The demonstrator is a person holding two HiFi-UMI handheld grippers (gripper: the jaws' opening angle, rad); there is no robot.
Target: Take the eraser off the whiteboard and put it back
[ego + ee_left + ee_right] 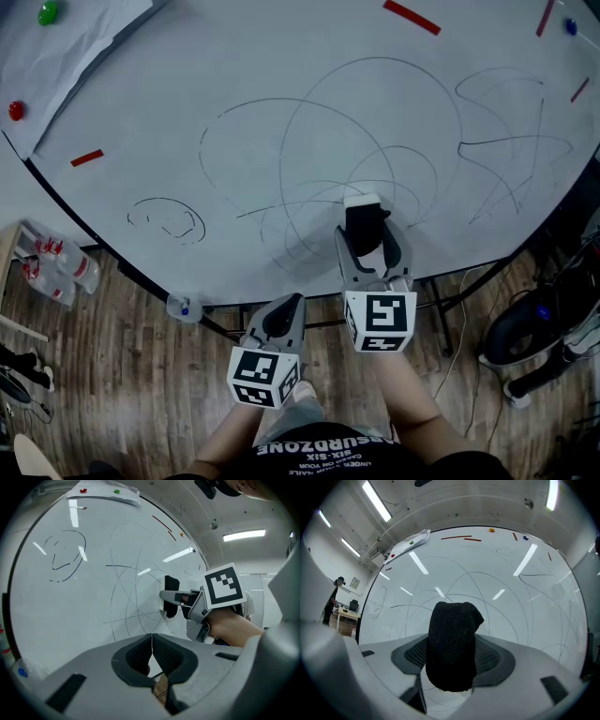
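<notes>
Jaws of the right gripper point(368, 242) stood wide, yet they were clamped on the eraser point(452, 646): in the right gripper view its black fabric body filled the gap between the 2 textured pads and rose above them. Seen from the head view, the eraser was held at the whiteboard point(281, 94), low and a little right of the middle, among looping pen lines. The left gripper view showed its pale underside turned to the board, against the surface or just off it; which of the 2 could not be told.

Jaws of the left gripper point(151, 656) were closed, pad against pad, with nothing between them. That gripper hung below the board's lower edge, down and left of the right one, over the wooden floor point(122, 375).

At the board's upper left a sheet of paper point(66, 47) was pinned by a green magnet point(47, 13) and a red magnet point(16, 111). 1 short red strip point(86, 157) sat on the board below them, and a longer red strip point(411, 17) near the top edge. Clear bottles point(56, 267) lay on a stand at the far left.
</notes>
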